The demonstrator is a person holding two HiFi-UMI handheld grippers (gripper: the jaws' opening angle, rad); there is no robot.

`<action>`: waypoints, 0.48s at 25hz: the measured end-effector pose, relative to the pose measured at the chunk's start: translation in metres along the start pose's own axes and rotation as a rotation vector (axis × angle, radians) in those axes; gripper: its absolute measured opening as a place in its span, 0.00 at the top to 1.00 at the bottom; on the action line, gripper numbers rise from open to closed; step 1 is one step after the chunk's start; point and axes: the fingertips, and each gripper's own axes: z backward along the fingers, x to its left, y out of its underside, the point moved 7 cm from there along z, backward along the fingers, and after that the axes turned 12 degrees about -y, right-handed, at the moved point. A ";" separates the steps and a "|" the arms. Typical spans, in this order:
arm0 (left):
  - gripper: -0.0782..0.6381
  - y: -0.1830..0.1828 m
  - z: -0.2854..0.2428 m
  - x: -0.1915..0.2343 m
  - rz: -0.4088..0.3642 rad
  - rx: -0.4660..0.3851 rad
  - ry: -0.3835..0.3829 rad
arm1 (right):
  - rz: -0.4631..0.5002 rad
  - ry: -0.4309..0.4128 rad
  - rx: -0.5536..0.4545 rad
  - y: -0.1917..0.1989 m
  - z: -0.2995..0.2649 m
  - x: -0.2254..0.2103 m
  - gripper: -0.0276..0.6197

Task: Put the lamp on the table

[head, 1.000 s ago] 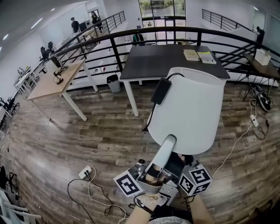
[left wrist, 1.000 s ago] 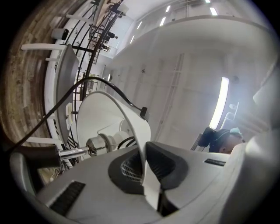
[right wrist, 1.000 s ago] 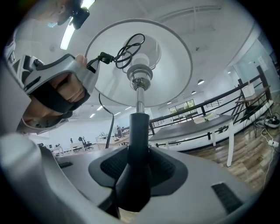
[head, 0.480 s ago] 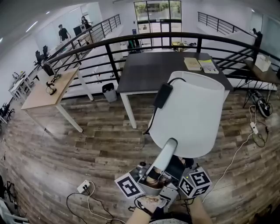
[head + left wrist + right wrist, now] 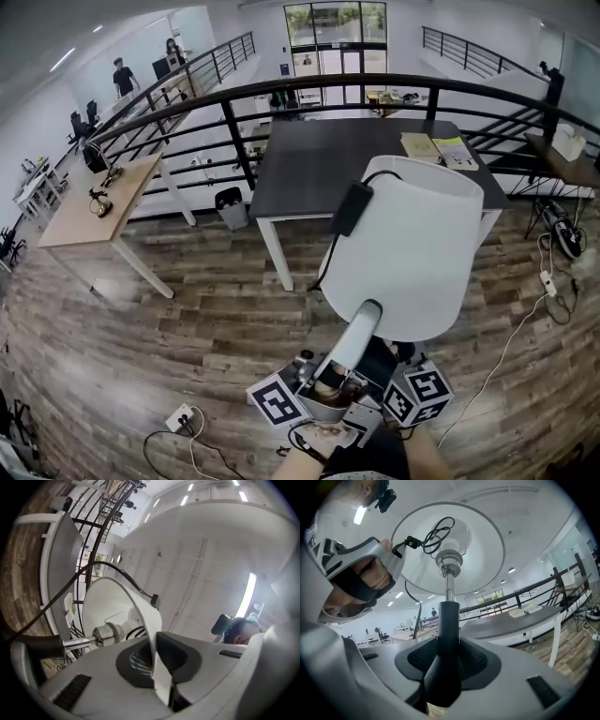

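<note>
A plank floor [image 5: 141,309] is stretching beneath a dark worktop [image 5: 319,159] by the railing [image 5: 234,94]. A bin [image 5: 230,204] is standing by its left leg, contents too small to tell. The lamp [image 5: 403,248] is hanging in the air on the near side of the worktop. The left gripper [image 5: 157,656] is clenching its fingers [image 5: 187,653] on the shade's rim, and the right gripper [image 5: 447,656] is grasping the stem. The lamp's foot is hidden.
</note>
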 end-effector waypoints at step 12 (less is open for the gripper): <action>0.85 -0.040 -0.044 0.040 -0.006 -0.007 -0.015 | -0.010 -0.008 0.034 -0.012 -0.056 -0.045 0.69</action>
